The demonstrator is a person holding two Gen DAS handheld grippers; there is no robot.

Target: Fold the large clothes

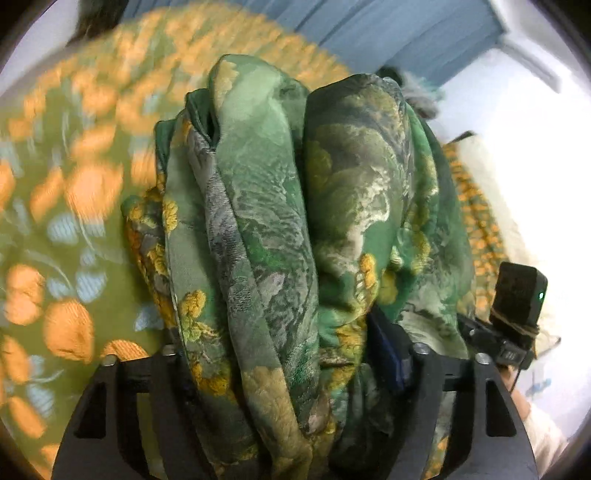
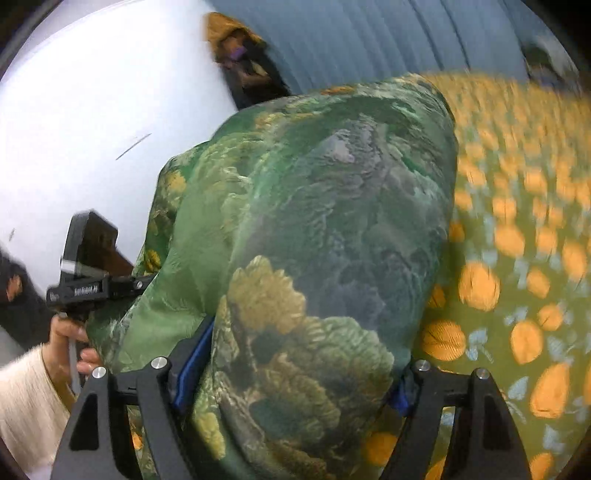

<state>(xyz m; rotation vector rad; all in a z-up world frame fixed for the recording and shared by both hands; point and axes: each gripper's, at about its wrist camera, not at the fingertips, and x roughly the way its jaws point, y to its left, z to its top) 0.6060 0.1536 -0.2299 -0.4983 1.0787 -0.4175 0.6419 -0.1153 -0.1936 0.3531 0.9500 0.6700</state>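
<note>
A thick bundle of the green garment (image 1: 280,206), printed with yellow and grey foliage, fills the space between the fingers of my left gripper (image 1: 288,354), which is shut on it. A blue pad (image 1: 388,354) presses its right side. In the right wrist view the same green garment (image 2: 314,229) bulges up between the blue pads (image 2: 192,365) of my right gripper (image 2: 295,380), also shut on it. The cloth hides the fingertips in both views. The cloth is sharp while the background is smeared.
Under the garment lies an olive bedspread (image 1: 66,184) (image 2: 517,258) with orange flowers. Blue curtains (image 1: 388,29) (image 2: 369,37) hang behind. A hand (image 2: 66,332) in a cream sleeve holds the other gripper's handle. A white wall (image 2: 92,129) is at the left.
</note>
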